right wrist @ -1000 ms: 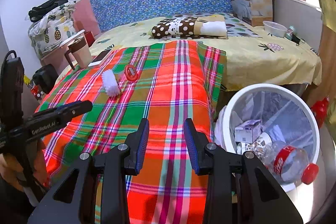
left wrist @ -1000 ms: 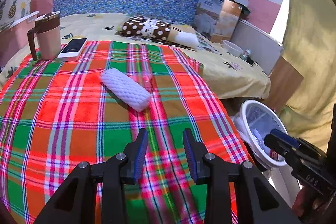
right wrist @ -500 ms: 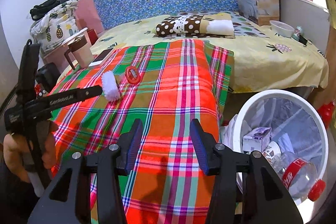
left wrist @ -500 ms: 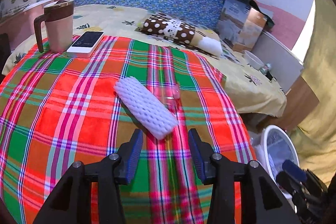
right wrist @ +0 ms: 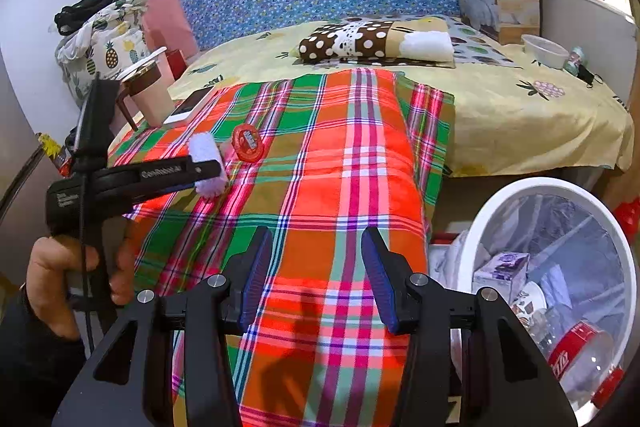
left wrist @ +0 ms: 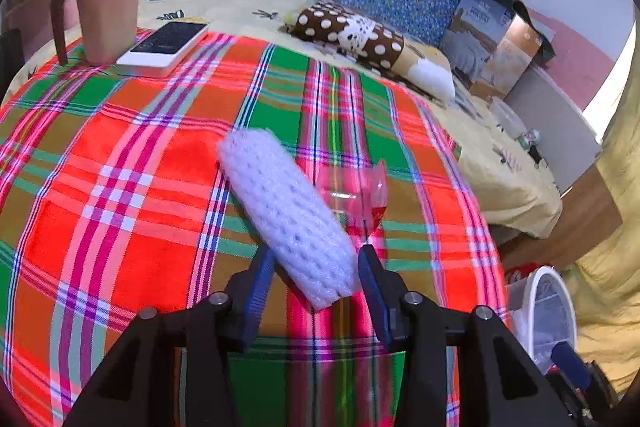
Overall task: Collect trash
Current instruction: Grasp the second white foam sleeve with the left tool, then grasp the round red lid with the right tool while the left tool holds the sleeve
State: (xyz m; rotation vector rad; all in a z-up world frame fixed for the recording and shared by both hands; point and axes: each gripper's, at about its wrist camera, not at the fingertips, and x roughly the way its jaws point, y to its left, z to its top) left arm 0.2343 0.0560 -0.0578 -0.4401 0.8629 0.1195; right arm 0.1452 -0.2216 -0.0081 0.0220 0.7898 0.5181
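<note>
The left claw (left wrist: 316, 291) is closing, its blue pads either side of the near end of the white foam-net sleeve (left wrist: 286, 211) lying on the red-green plaid blanket (left wrist: 120, 187), not visibly pressing it. A crumpled clear plastic wrapper (left wrist: 356, 191) lies just right of the sleeve, ahead of that claw. The right claw (right wrist: 316, 279) hangs wide and empty over the blanket, the white round waste bin (right wrist: 500, 195) holding trash to its right.

Mug (left wrist: 108, 7) beside phone (left wrist: 164, 45) on plaid blanket (left wrist: 120, 163); polka-dot pillow (left wrist: 352, 35) behind.

white bin (left wrist: 554, 311) cut off by frame edge and gripper body, bottle (right wrist: 580, 359) label unreadable, clear wrapper (left wrist: 356, 195) outline blurred
</note>
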